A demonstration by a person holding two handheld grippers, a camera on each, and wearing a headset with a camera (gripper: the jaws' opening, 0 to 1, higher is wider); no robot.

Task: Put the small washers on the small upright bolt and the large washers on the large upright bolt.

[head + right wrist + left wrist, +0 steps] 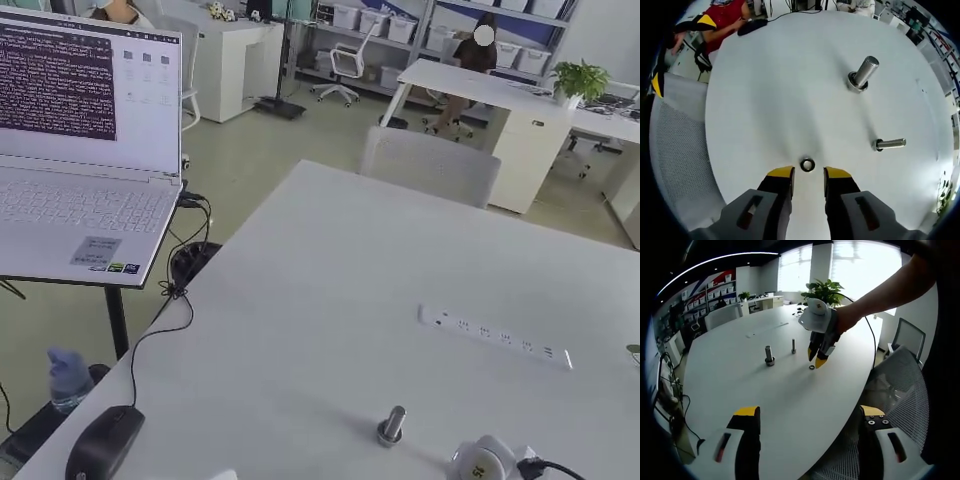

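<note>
On the left, an open white laptop [85, 200] sits on a stand. A black computer mouse [103, 443] rests at the near left corner of the white round-edged table [330, 290]. Further right on the tabletop, the large upright steel bolt [392, 424] stands on its head. Beyond it to the right lies a white power strip [495, 337].

In the left gripper view, the left gripper [810, 411] hangs at the table's near edge with its yellow-tipped jaws spread wide and nothing between them. Across the table the large bolt is on the left. The thin small upright steel bolt [793, 345] stands near it on the right, not touching it. Right of that, a small dark ring washer [811, 367] lies flat on the table. The right gripper [816, 361], held in a person's hand [842, 322], points down with its tips just above the washer.

In the right gripper view, a grey mesh chair [680, 150] is at the left, off the table's edge. The right gripper's jaws are parted by a narrow gap and pinch nothing. The washer lies just ahead of that gap. Both bolts stand well apart from it, off to the right.
</note>
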